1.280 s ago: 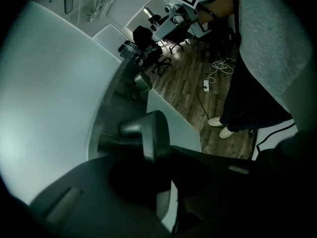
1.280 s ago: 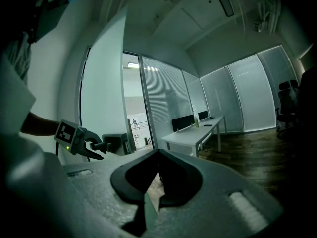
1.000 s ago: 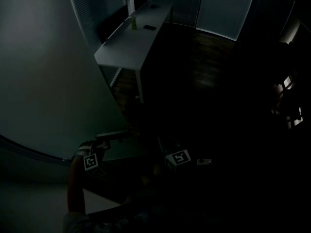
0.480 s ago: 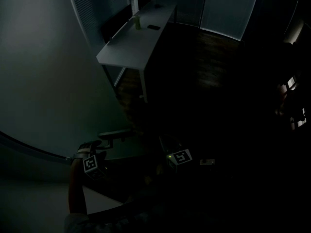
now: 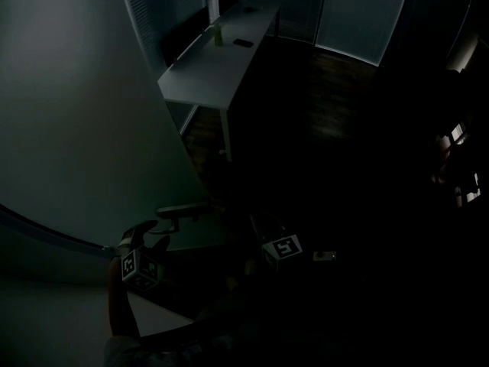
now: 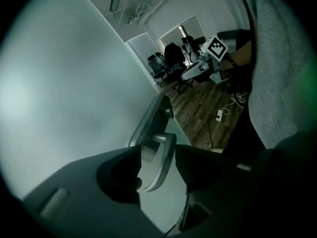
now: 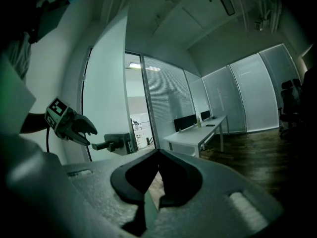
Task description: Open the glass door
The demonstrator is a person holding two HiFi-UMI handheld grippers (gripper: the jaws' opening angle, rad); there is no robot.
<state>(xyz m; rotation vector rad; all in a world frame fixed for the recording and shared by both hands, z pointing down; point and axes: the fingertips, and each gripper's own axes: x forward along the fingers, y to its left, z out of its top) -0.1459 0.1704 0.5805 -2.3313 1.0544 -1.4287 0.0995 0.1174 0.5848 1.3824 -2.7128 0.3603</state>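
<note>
The frosted glass door [image 5: 76, 113] fills the left. Beside it the left claw [image 5: 151, 235], wide apart and closing, holds nothing; the door's grey metal lever handle [image 6: 159, 157] sits in line with its gap, just ahead, untouched. Right of that, the right claw [image 7: 158, 155] is closed, empty, well apart from the handle.
</note>
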